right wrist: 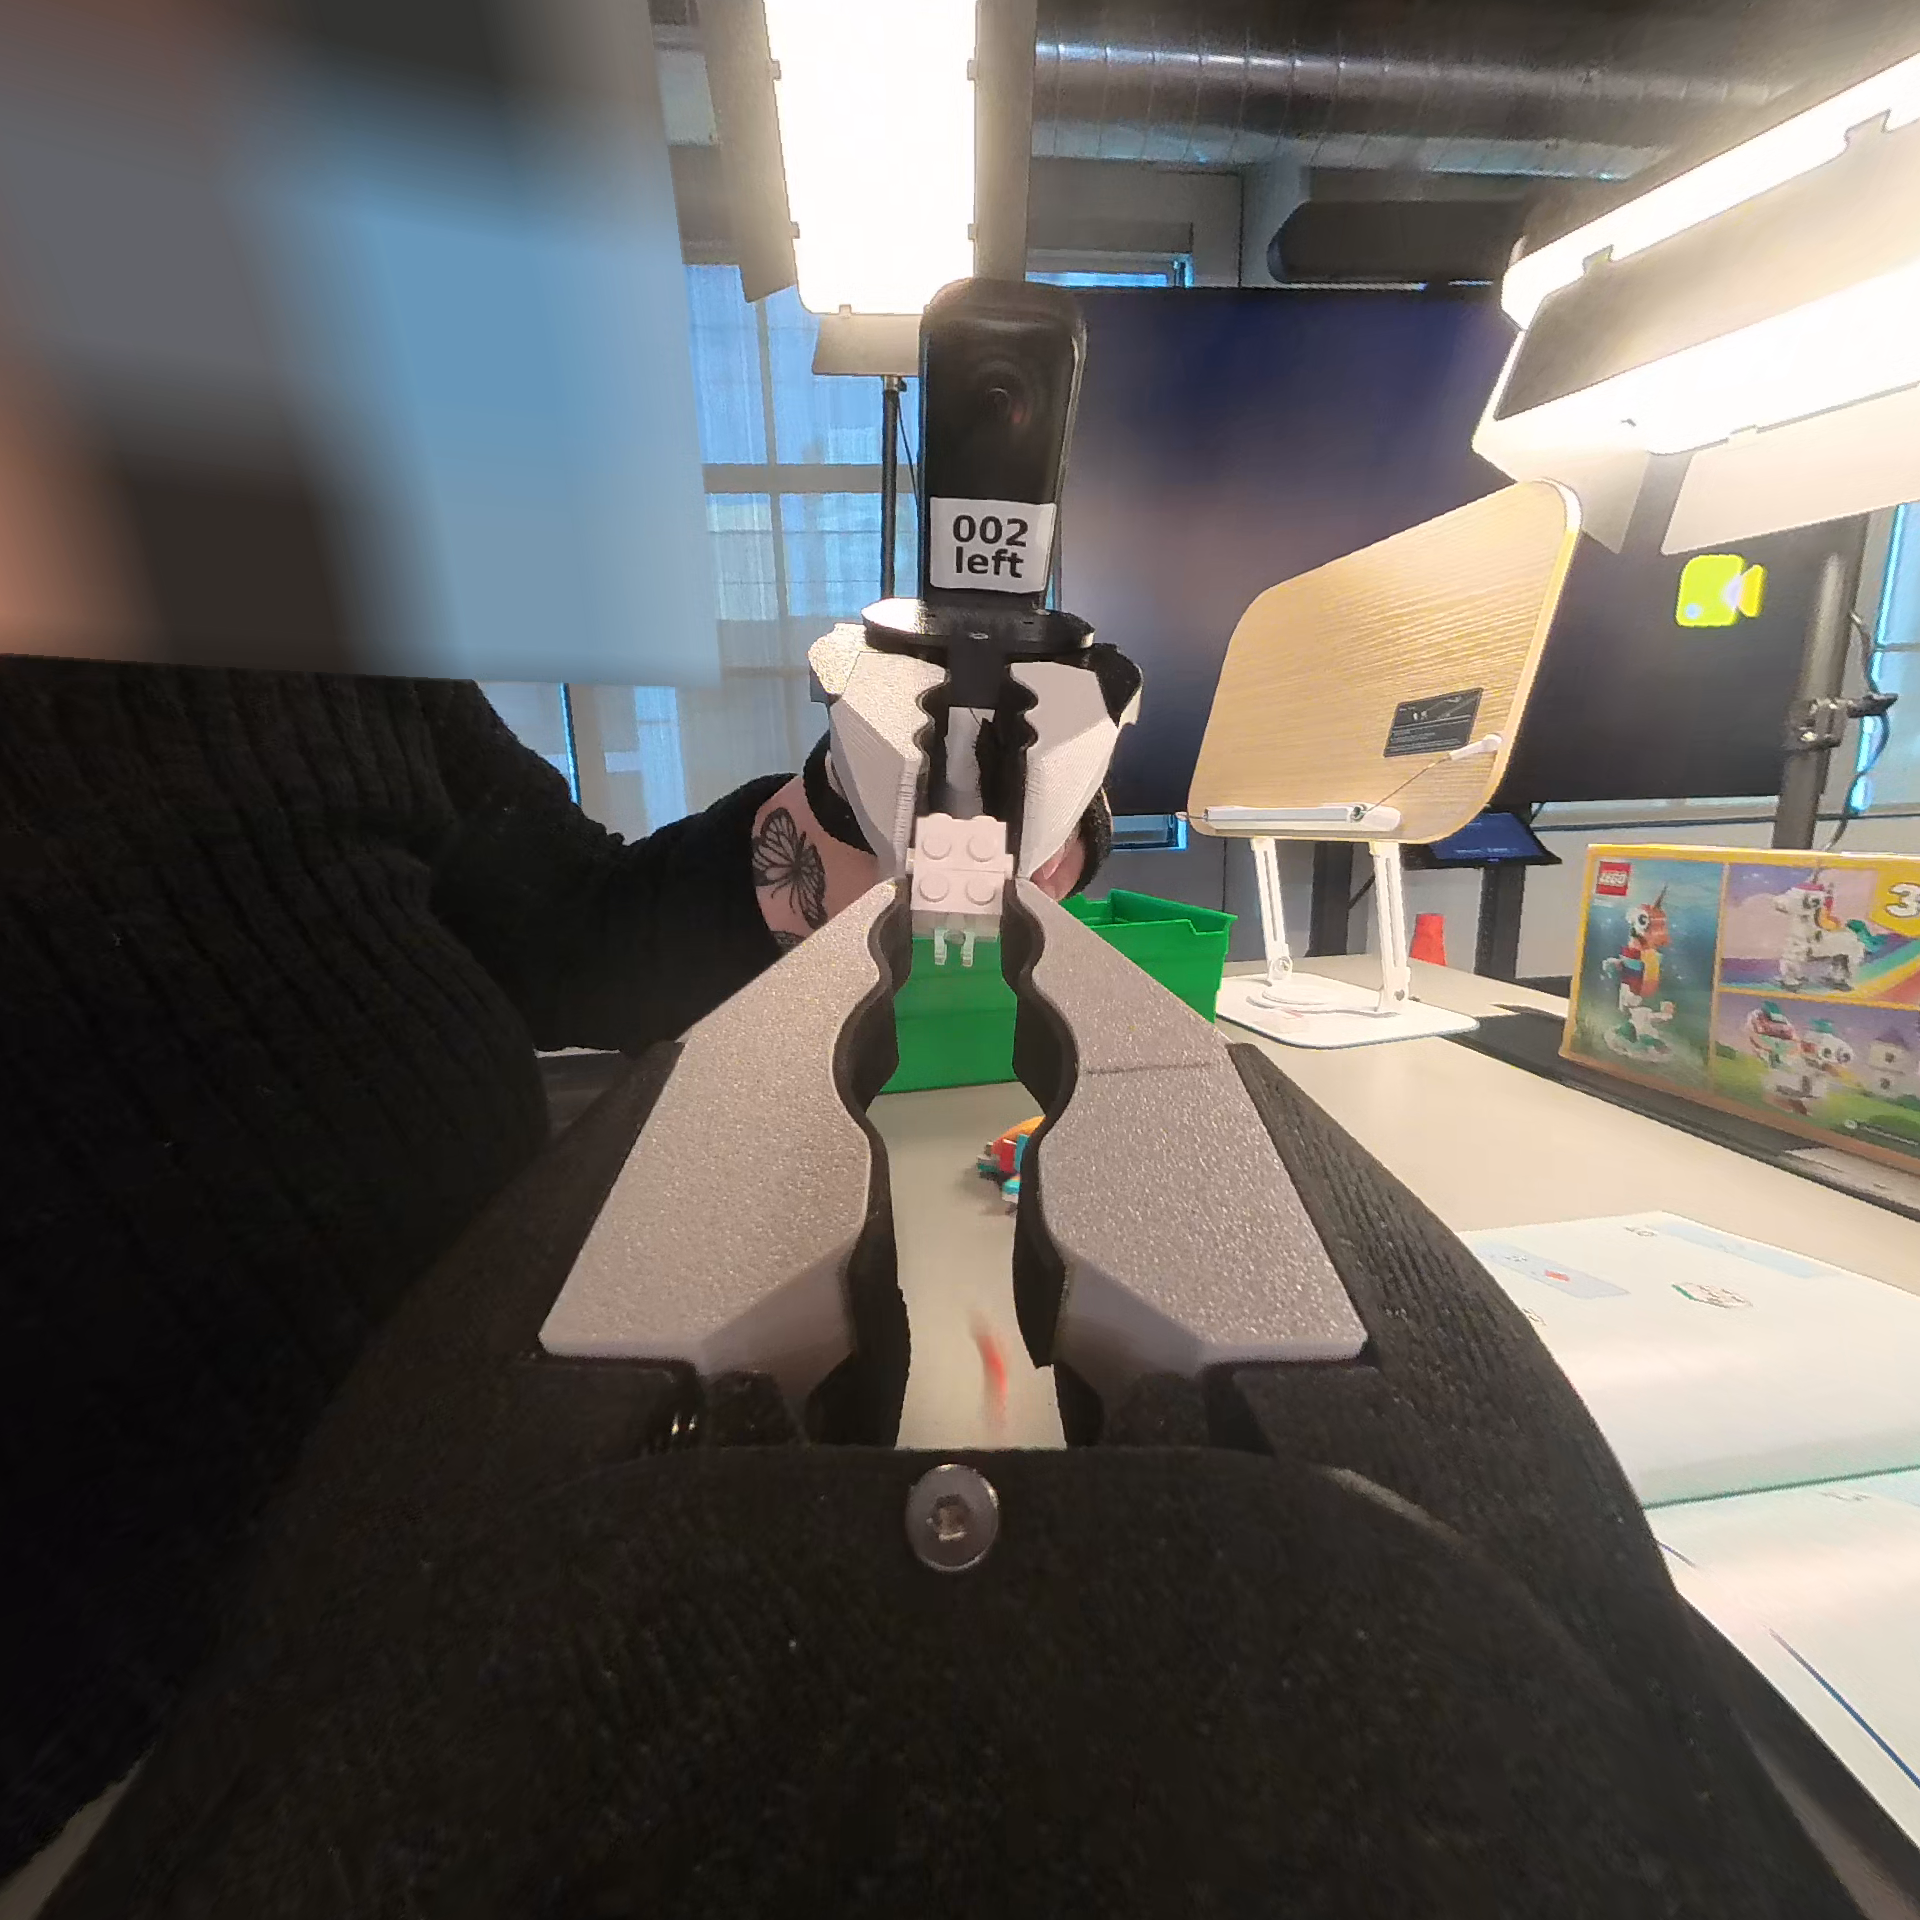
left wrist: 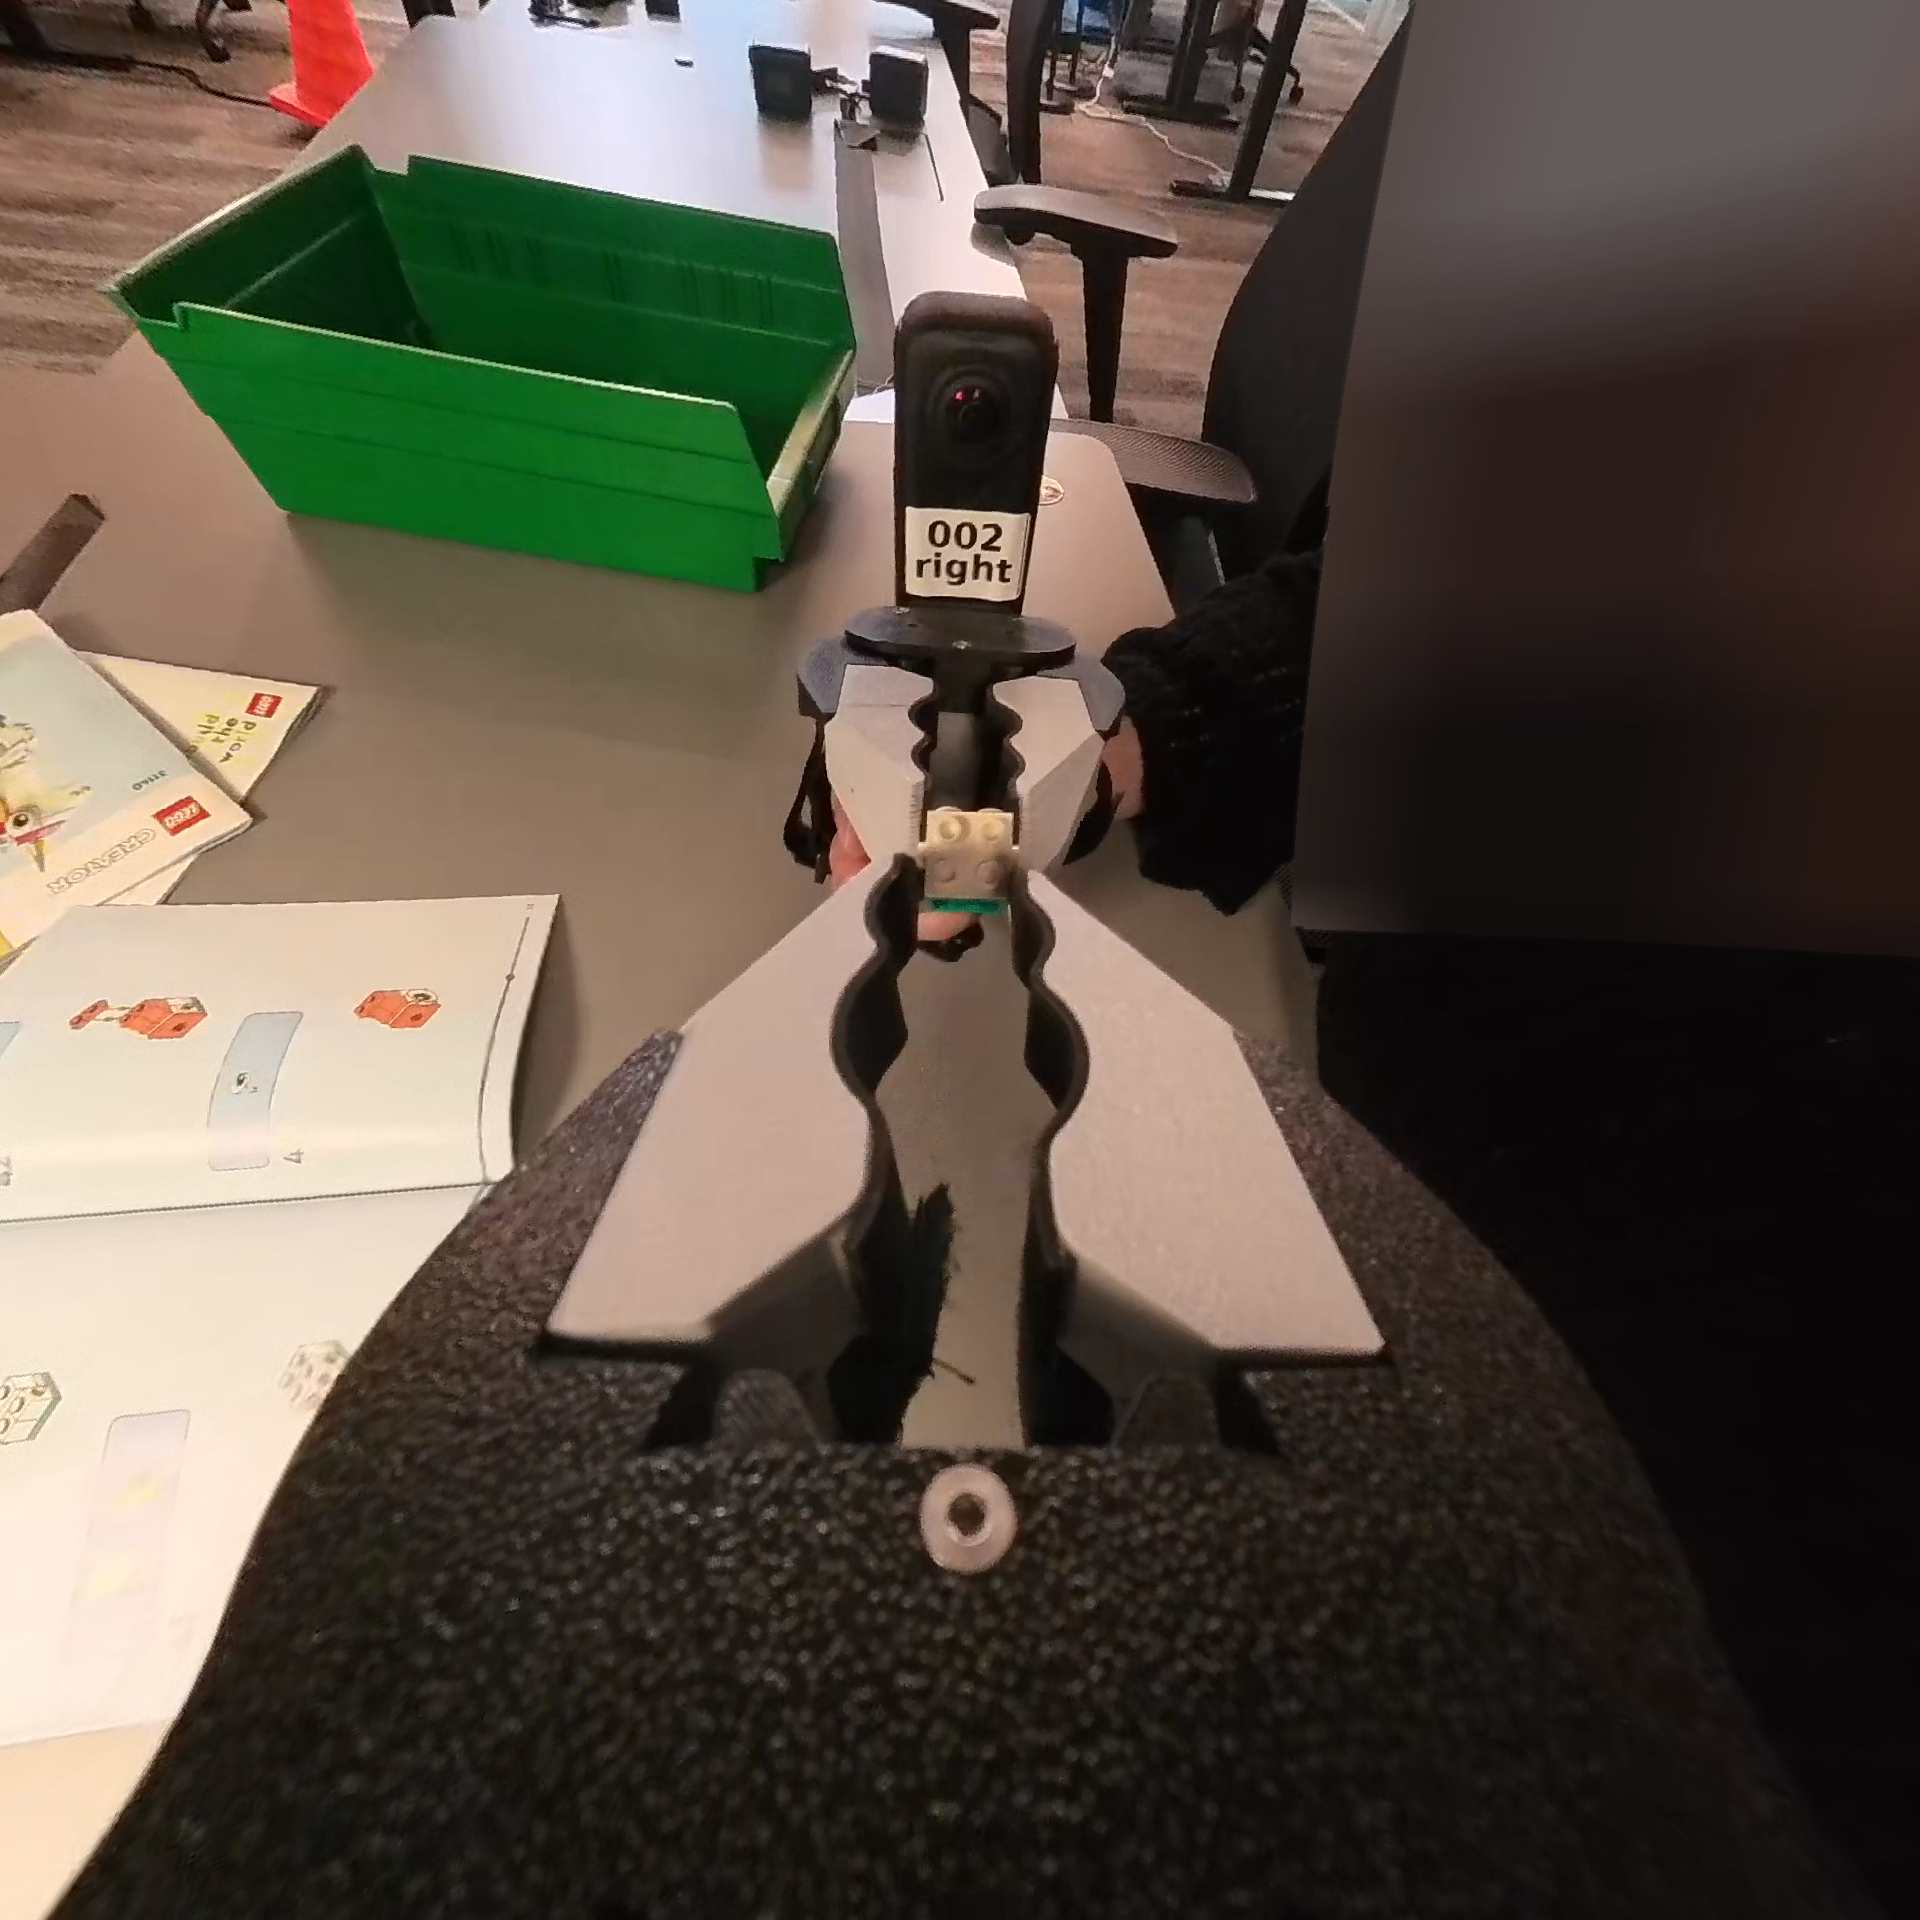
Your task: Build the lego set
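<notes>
Booklets (left wrist: 260, 1049): open instruction pages lay flat at left on the grey table (left wrist: 582, 748).
Bin (left wrist: 499, 364): green ribbed plastic, far left.
Lego piece (left wrist: 971, 857): small white studded assembly with a teal part beneath, held mid-air between both tools.
Left gripper (left wrist: 961, 894): textured grey fingers clamped on its near end.
Right gripper (left wrist: 968, 805): fingers closed on its far end.

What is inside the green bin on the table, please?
The green bin shows only bare green walls and ribs in the left wrist view. Its near wall covers the floor, so small pieces there cannot be seen.
</notes>
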